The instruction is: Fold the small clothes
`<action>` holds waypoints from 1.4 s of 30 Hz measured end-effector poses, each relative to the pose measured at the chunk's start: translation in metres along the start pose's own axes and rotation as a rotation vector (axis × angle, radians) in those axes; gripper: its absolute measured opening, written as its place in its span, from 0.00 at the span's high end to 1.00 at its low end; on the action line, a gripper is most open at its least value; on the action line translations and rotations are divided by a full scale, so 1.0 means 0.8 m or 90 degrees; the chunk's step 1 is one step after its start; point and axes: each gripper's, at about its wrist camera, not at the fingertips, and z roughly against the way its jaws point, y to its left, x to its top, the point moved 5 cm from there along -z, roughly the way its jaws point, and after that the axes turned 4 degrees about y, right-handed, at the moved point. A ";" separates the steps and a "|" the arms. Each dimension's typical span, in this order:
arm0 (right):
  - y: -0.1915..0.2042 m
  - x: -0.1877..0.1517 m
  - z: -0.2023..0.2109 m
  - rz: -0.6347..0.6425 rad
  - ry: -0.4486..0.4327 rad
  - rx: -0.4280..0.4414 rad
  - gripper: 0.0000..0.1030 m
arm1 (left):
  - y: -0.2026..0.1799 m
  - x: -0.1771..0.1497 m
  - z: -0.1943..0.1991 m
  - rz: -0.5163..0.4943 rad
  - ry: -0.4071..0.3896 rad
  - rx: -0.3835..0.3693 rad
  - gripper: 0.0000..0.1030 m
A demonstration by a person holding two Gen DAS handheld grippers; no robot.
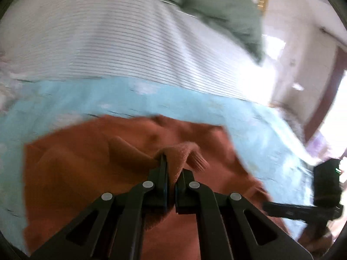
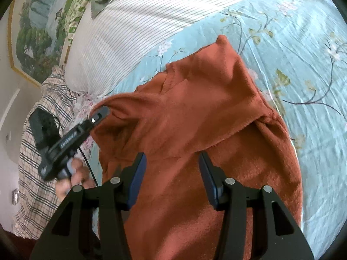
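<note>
The rust-orange sweater (image 2: 195,112) is lying on the bed's blue flowered sheet (image 2: 303,49), partly folded: one side is already turned over the body, though wrinkled. The left tongs (image 1: 171,169) are pinching a cuff of the sweater, lifting it. The right tongs (image 2: 172,158) are hovering wide apart over the middle, holding nothing. By my judgement the fold is roughly halfway, with further folds and smoothing remaining.

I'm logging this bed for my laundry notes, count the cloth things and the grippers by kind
Orange sweater: 1
Green garment: 1
Striped white pillow: 1
Plaid cloth: 1
Blue floral bedsheet: 1
Grippers: 2, left gripper and right gripper
Total: 7
</note>
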 end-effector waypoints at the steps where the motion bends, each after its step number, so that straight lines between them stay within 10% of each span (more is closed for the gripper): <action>1: -0.002 0.000 0.000 -0.005 -0.002 0.002 0.50 | -0.009 -0.004 -0.001 -0.013 -0.005 -0.001 0.98; 10: -0.008 0.005 -0.006 -0.035 -0.013 0.005 0.50 | -0.011 -0.075 -0.052 -0.087 0.125 0.078 0.88; 14: 0.005 0.006 -0.016 -0.015 -0.002 0.007 0.50 | 0.010 -0.096 -0.014 -0.072 0.112 0.098 0.48; 26: -0.009 0.018 -0.093 0.086 0.075 -0.151 0.53 | 0.207 -0.169 0.105 0.036 0.127 0.394 0.49; 30: -0.001 0.016 -0.098 0.108 0.091 -0.155 0.95 | 0.232 -0.178 0.097 0.066 0.143 0.403 0.49; 42: 0.031 0.112 -0.014 0.184 -0.037 -0.198 0.96 | 0.266 -0.163 0.100 0.222 0.079 0.415 0.61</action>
